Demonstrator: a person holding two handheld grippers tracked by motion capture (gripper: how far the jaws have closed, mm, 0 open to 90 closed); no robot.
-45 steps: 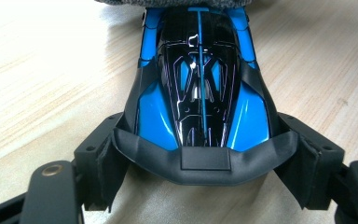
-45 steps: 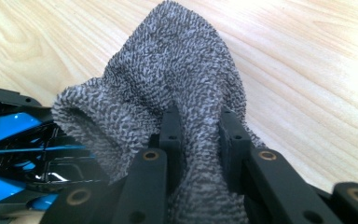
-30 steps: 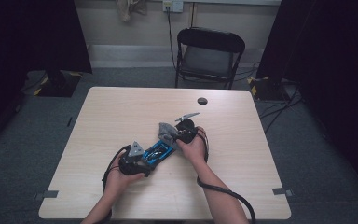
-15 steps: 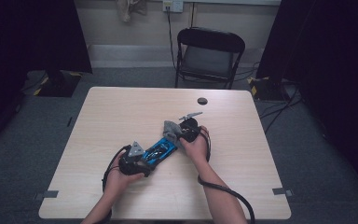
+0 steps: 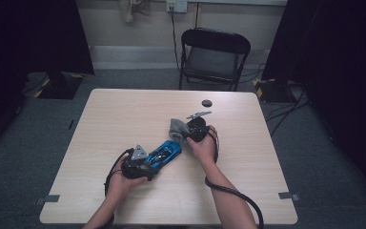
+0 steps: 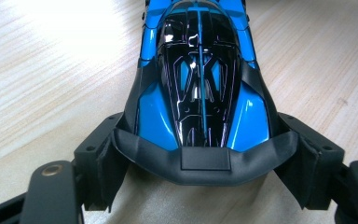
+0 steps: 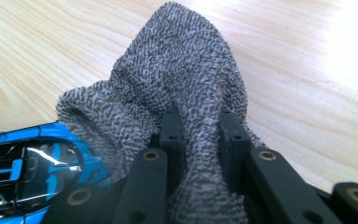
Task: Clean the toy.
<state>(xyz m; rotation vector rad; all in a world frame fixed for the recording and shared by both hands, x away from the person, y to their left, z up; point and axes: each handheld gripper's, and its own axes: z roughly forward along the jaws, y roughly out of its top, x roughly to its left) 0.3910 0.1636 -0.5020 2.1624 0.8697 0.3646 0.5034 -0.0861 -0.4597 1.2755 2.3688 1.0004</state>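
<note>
A blue and black toy car (image 5: 164, 153) lies on the wooden table (image 5: 124, 114), slanting from near left to far right. My left gripper (image 5: 140, 164) is shut on one end of it. In the left gripper view both pads (image 6: 105, 158) press against the black bumper of the car (image 6: 200, 84), gripper (image 6: 205, 163). My right gripper (image 5: 190, 131) is shut on a grey knitted cloth (image 5: 176, 128) at the car's other end. In the right gripper view the cloth (image 7: 177, 70) bunches up between the nearly closed jaws of the gripper (image 7: 198, 135), touching the car (image 7: 28, 158).
A small black round object (image 5: 206, 102) lies on the table beyond the right hand. A black folding chair (image 5: 214, 52) stands behind the far edge. A cable (image 5: 233, 195) trails along the right forearm toward the near edge.
The right gripper and its cloth have shifted slightly toward the far right, at the car's end. The left gripper and the car have stayed put.
</note>
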